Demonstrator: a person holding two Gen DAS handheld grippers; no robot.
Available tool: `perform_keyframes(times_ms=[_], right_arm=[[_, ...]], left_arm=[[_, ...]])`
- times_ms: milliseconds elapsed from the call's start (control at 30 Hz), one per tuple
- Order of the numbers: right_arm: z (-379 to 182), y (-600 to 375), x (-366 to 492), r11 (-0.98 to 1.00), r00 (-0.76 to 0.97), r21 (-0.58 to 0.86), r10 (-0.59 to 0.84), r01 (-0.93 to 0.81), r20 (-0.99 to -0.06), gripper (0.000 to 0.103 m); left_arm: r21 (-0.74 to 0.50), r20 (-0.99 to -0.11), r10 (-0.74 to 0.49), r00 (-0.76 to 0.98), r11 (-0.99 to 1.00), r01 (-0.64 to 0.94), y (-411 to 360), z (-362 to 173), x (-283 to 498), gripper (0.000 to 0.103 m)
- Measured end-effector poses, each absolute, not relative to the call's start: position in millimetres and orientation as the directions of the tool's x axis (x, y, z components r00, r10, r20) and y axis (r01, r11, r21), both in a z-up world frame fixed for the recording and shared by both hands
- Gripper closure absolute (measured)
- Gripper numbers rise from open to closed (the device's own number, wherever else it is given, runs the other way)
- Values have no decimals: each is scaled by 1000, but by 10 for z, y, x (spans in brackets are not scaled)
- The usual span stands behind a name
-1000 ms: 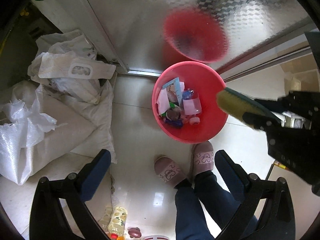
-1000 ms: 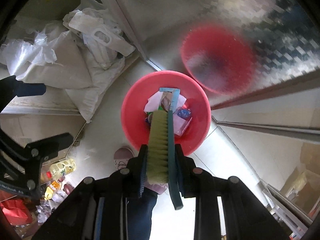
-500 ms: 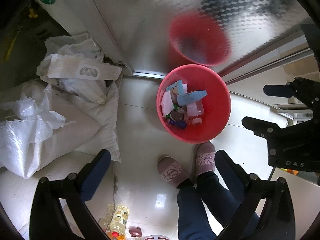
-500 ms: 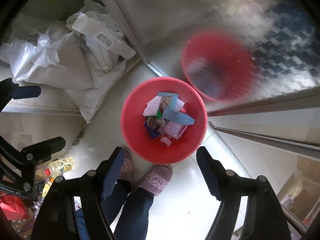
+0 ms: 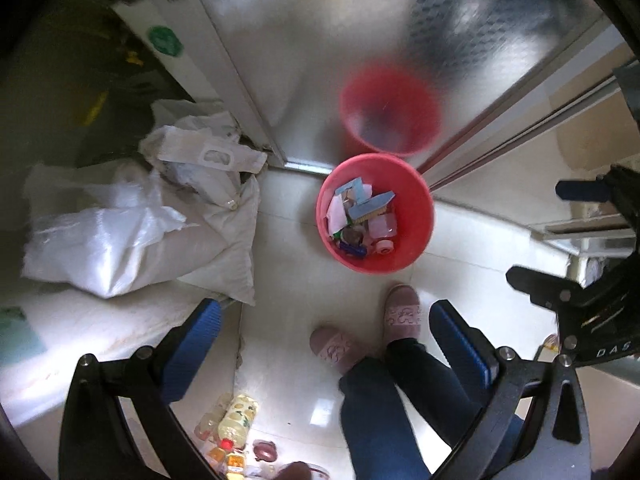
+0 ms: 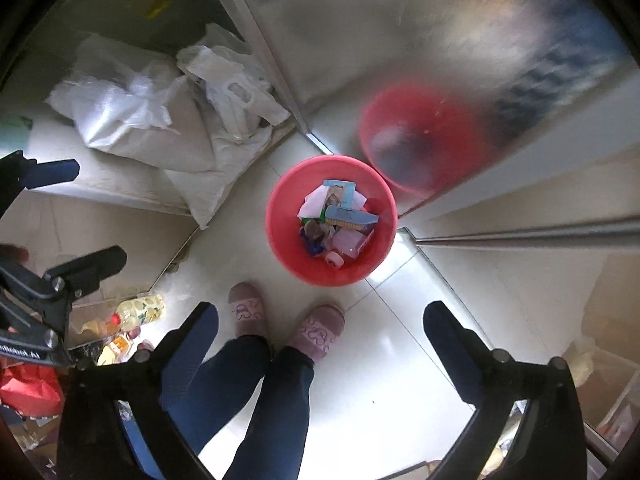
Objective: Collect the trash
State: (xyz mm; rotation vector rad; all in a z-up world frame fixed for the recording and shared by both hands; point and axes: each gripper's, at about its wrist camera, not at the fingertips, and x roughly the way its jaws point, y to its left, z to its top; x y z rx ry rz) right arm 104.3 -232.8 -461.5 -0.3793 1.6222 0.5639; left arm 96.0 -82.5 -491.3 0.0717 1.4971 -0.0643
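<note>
A: Floor [image 6: 400,320] first: pale tile, glossy, running up to a patterned metal door [image 5: 320,40] that mirrors the bucket as a red blur. White woven sacks [image 5: 120,240] heaped left of the door, well apart from the bucket.

B: Noted. Red bucket [image 6: 288,256] upright on the tile, just beside the door's lower edge. Slippered feet [image 6: 316,328] planted near its rim, not touching.

A: Contents, down in size: blue-backed scrub brush [image 6: 352,218] lying across the top of the pile, bristles sideways; pink clear bottle [image 6: 352,246] beneath; paper scraps, small cap. All inside the bucket, nothing over the rim.

B: Right hand-held gripper [image 6: 320,340]: jaws just been opening, now spread wide, nothing between them. Pointing straight down over the bucket.

A: Left hand-held gripper [image 5: 324,340]: also spread wide, also empty, blue pads framing feet and floor.

B: Step in hand, by judgement: drop finished, brush delivered, both tools free above the bin.

A: Next move likely a search for another piece. Clutter of bottles [image 5: 236,424] at lower left of the floor, a yellow-labelled one among them; cannot tell whether trash or stores.

B: Calls for swinging away from the bucket, lowering over the chosen item, lining the wide jaws across its narrow side before closing.
</note>
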Motion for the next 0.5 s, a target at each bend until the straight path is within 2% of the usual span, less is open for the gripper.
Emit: perform_keyframes(times_ms=[100, 367, 500], right_arm=[[-4341, -2351, 953, 826, -130, 139, 80, -546, -988, 1], [-3554, -2351, 733, 840, -76, 155, 135, -519, -988, 1], [-3083, -2354, 553, 844, -12, 151, 169, -515, -986, 1]], left_arm=[[-4, -995, -10, 95, 998, 66, -855, -4603, 826, 0], [57, -980, 49, 195, 998, 39, -917, -3725, 431, 0], [23, -966, 17, 259, 1000, 18, -918, -3191, 155, 0]])
